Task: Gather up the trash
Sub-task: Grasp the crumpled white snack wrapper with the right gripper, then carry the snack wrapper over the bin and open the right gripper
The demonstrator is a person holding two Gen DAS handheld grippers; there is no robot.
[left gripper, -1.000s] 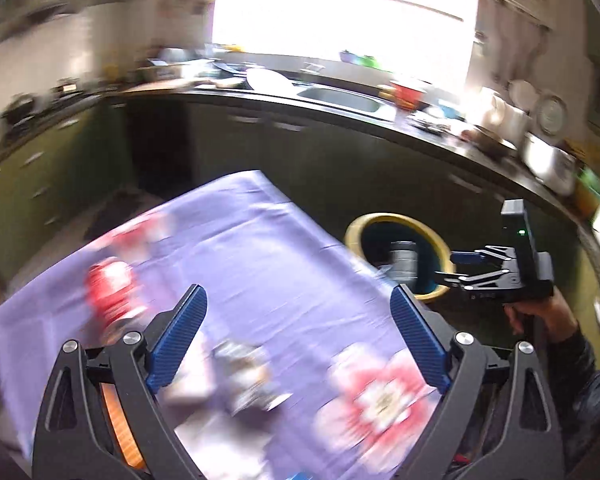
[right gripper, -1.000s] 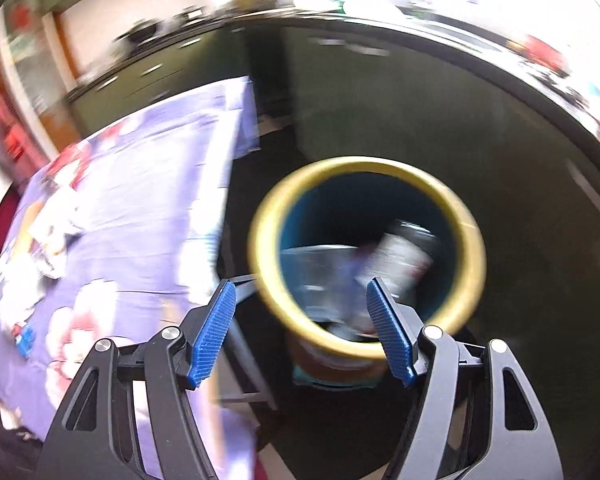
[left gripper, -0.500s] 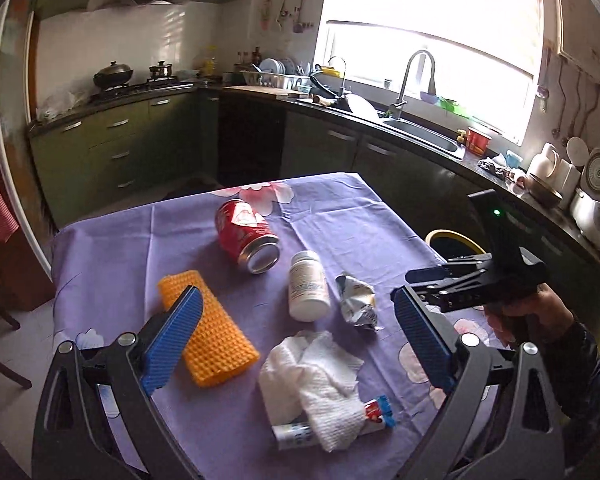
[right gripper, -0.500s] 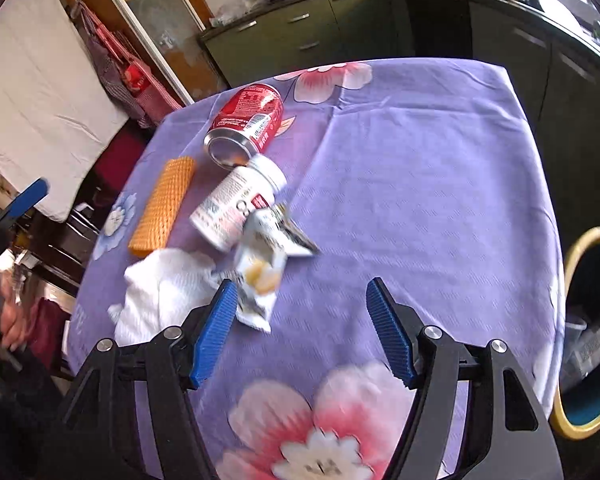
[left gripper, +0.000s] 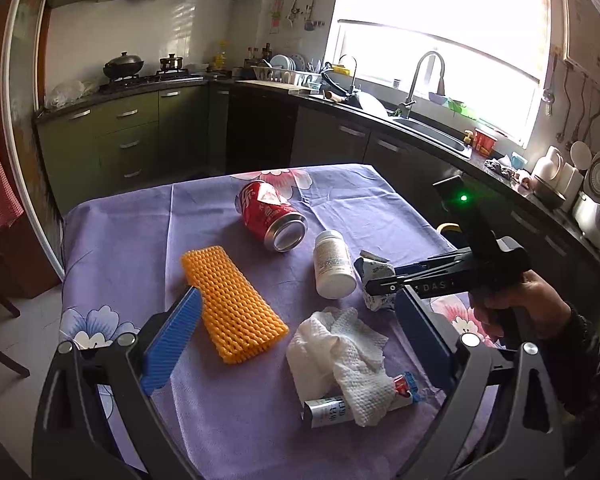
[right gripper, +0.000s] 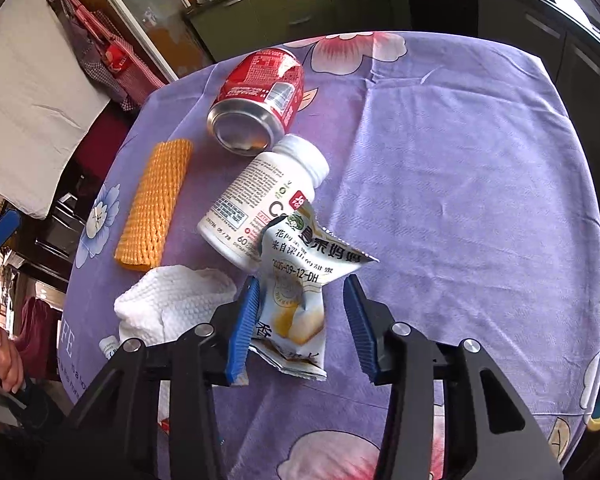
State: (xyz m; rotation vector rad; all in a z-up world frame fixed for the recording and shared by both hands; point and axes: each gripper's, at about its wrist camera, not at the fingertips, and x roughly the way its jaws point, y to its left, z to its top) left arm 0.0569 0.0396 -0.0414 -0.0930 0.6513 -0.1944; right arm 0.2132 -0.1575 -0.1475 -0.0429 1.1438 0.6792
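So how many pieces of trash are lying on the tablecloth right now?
6: red can farthest back, white bottle beside it, orange foam net at left, snack wrapper between the right gripper's fingers, crumpled tissue, tube beneath it.

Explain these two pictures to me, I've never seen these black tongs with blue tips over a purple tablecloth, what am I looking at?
No robot here: a person holds a handheld gripper in each hand, and each gripper carries a wide-angle camera looking along its own two blue fingers. One picture is from the left gripper, the other from the right gripper.

On the tablecloth lie a dented red can, a white pill bottle, an orange foam net, a crumpled paper towel, a small tube partly under the towel, and a torn snack wrapper.

The left gripper is open and holds nothing. The right gripper's jaws are closing around the wrapper; one finger seems to touch it, the other is still clear, so it is not gripped yet. The left view also shows the right gripper from the side, in the person's hand.
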